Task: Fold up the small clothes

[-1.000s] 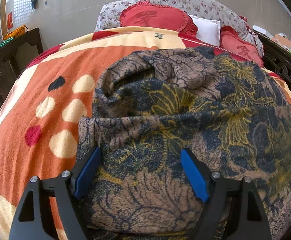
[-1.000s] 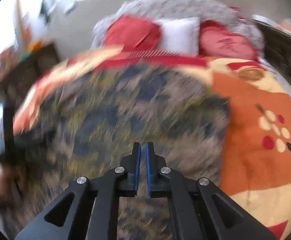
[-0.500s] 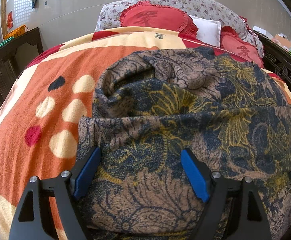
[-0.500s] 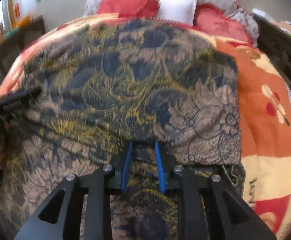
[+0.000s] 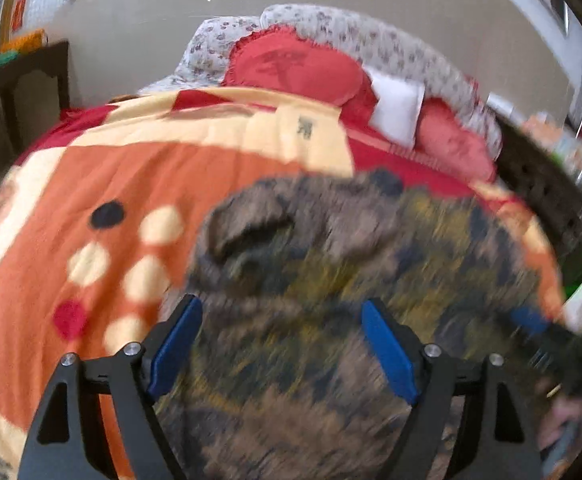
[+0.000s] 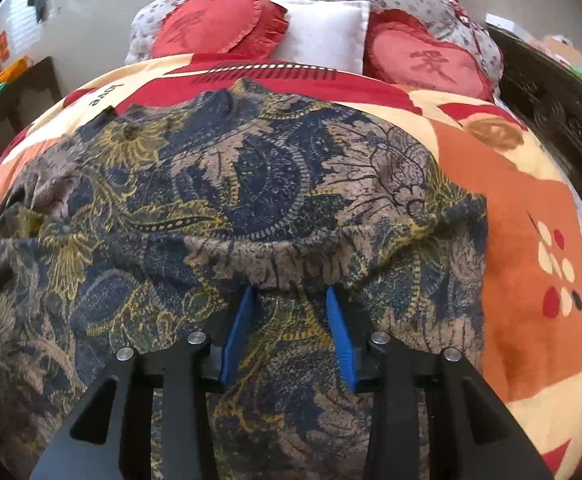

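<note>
Patterned garment (image 6: 227, 208) lies on bed blanket (image 6: 531, 240), far part folded toward near, folded edge just ahead of right gripper (image 6: 289, 328).

Right gripper jaws just opening, cloth between, not pinched. Left gripper (image 5: 281, 344) wide apart, above cloth.

Advice: pull clear without dragging fold, then flatten.

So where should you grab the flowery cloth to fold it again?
Probably at the gathered, folded-over edge of the flowery cloth, just ahead of the right gripper. That ridge stands up off the layer below, so fingers could come from the near side and pinch it. The gripper has just been opening, and nothing is pinched now.
</note>
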Demonstrator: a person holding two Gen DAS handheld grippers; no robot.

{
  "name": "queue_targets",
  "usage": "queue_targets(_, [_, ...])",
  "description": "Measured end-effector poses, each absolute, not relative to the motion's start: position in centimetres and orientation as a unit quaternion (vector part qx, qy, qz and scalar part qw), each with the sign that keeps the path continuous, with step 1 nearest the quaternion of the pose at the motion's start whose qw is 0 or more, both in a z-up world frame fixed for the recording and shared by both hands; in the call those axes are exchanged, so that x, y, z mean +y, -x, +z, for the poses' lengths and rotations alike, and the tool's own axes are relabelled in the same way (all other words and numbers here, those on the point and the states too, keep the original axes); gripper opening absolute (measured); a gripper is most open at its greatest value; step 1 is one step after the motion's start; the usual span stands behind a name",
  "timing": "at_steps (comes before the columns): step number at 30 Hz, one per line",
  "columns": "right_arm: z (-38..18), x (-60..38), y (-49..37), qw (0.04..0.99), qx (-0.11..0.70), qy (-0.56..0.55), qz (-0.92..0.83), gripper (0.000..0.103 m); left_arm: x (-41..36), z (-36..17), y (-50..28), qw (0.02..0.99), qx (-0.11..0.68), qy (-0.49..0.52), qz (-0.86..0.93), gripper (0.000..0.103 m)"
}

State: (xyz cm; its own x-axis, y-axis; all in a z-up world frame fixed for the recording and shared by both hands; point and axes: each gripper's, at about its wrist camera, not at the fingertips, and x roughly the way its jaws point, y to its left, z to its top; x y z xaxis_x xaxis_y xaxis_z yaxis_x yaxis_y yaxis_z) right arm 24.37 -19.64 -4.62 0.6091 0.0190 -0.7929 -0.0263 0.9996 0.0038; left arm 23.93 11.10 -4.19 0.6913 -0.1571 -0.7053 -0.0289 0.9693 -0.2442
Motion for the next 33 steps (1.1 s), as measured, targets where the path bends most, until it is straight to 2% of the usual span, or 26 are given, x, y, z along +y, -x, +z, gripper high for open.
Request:
queue_targets(1, [-4.6,-19.6,-23.8,0.897,0.441,0.007,0.015,0.055,11.1,-4.8,-25.0,0.904,0.406,0.126,-0.038,0.086])
queue_targets(3, [-4.4,-19.8,-23.4,0.897,0.441,0.010,0.020,0.056,10.8,-7.0,-26.8,0.887,0.447,0.113,-0.024,0.075])
queue_targets(5, [-4.5,-19.6,-23.9,0.896,0.442,0.000,0.026,0.061,10.1,-8.1,-27.2,0.899,0.432,0.066,-0.015,0.079])
queue_targets(7, [-5.5,-18.0,-25.3,0.899,0.436,0.005,0.038,0.072,9.5,-8.4,-27.2,0.902,0.429,0.047,-0.010,0.080])
queue_targets(11, [-7.9,-16.4,-25.1,0.917,0.396,0.016,0.041,0.073,9.3,-8.2,-27.3,0.900,0.434,0.041,-0.012,0.081])
queue_targets(13, [-7.4,-16.8,-25.3,0.913,0.405,0.008,0.049,0.073,8.9,-6.9,-26.6,0.901,0.433,0.022,-0.003,0.077])
queue_targets(14, [-7.0,-17.0,-25.5,0.910,0.412,0.005,0.050,0.071,9.0,-6.3,-26.3,0.903,0.428,0.026,-0.001,0.072])
queue_targets(15, [-6.2,-17.3,-25.2,0.909,0.414,-0.001,0.046,0.063,8.9,-5.4,-25.1,0.909,0.416,0.035,-0.008,0.072])
queue_targets(16, [-5.3,-17.8,-24.8,0.911,0.409,-0.008,0.043,0.059,8.5,-4.6,-23.7,0.915,0.400,0.044,-0.027,0.073])
queue_targets(18, [-3.9,-18.7,-22.4,0.918,0.394,-0.020,0.036,0.059,7.8,-4.4,-21.4,0.919,0.388,0.042,-0.055,0.076])
queue_targets(22, [-5.4,-19.4,-18.2,0.905,0.421,-0.046,0.037,0.059,5.3,-8.9,-19.7,0.898,0.434,-0.006,-0.065,0.078])
queue_targets(24, [-8.0,-19.4,-17.6,0.892,0.449,-0.045,0.029,0.060,5.1,-8.6,-20.2,0.900,0.431,0.000,-0.064,0.088])
queue_targets(26, [-8.9,-19.5,-16.6,0.908,0.415,-0.043,0.031,0.061,5.0,-9.2,-20.8,0.897,0.436,0.005,-0.068,0.094])
queue_targets(31, [-8.7,-19.4,-16.6,0.910,0.412,-0.036,0.017,0.063,4.3,-9.1,-20.7,0.893,0.446,-0.018,-0.063,0.095])
queue_targets(32, [-8.6,-19.3,-16.3,0.910,0.414,-0.029,0.015,0.063,4.2,-8.5,-20.5,0.885,0.461,-0.026,-0.065,0.094])
queue_targets(33, [-8.3,-19.3,-16.0,0.906,0.421,-0.026,0.015,0.063,4.3,-7.6,-20.1,0.879,0.471,-0.028,-0.066,0.088])
